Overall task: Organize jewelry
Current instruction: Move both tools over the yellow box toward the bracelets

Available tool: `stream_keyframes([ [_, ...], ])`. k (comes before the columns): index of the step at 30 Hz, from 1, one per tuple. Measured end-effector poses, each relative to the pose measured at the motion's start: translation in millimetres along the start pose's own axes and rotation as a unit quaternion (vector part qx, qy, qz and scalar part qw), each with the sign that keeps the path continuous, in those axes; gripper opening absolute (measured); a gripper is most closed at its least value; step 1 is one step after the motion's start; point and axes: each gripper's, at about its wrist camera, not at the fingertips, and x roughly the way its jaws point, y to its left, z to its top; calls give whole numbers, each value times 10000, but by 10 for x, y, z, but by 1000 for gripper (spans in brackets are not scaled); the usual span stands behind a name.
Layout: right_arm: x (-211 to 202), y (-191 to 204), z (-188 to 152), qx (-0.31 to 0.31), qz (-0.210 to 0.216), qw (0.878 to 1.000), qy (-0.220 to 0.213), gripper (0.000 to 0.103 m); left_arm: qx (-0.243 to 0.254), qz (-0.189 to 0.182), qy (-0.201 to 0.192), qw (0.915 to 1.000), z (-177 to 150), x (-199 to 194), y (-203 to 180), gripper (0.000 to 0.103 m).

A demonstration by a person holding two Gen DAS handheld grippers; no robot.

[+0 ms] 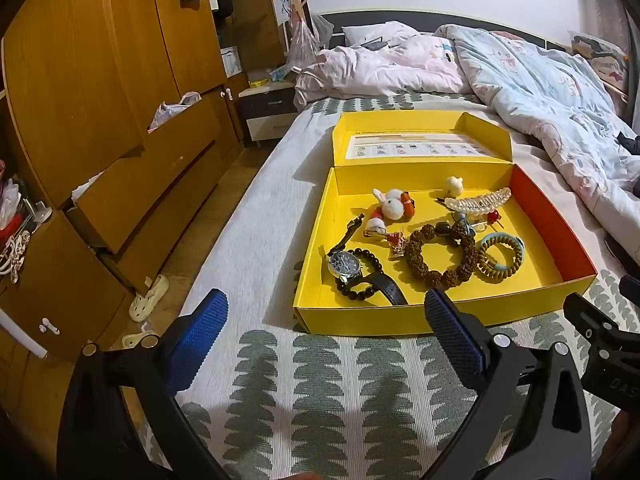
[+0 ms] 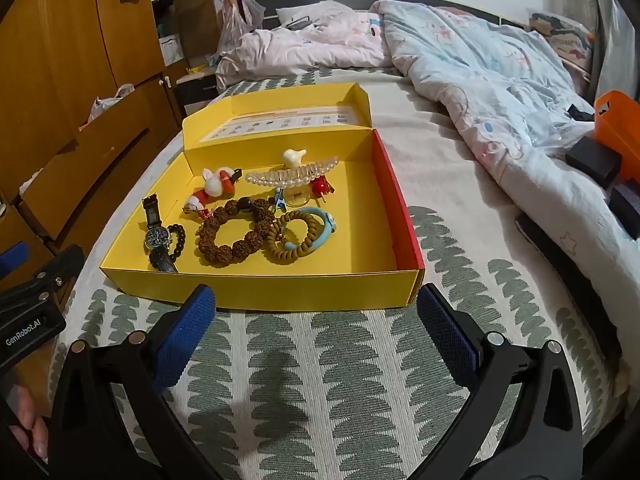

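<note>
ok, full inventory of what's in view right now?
open yellow cardboard box: 1, yellow with red right wall, on the bed
wristwatch with black strap: 1, dark dial, box's left front
black bead bracelet: 1, beside the watch
brown knobbly bead bracelet: 1, box centre
olive coil hair tie: 1, over a light blue band
clear pearl-edged hair claw: 1, box back
white rabbit plush clips: 2, back left
left gripper: open, empty
right gripper: open, empty
</note>
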Motion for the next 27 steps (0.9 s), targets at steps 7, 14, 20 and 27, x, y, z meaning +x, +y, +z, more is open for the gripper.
stream_keyframes([
  [7,-17,14,8,-96,-63,9999,-44,100,3,-9,6,10000,14,-11,10,97],
  [14,-88,39,33,-347,-170,9987,-331,100,-48,-88,185,9998,14,83,57,97],
  [20,-112,-33,117,-349,28,9982,-488,100,-159,-227,395,9988,22,159,103,97],
  [27,-143,-70,379,-180,906,9940,-585,99,-378,-451,608,9964,89,254,155,97],
])
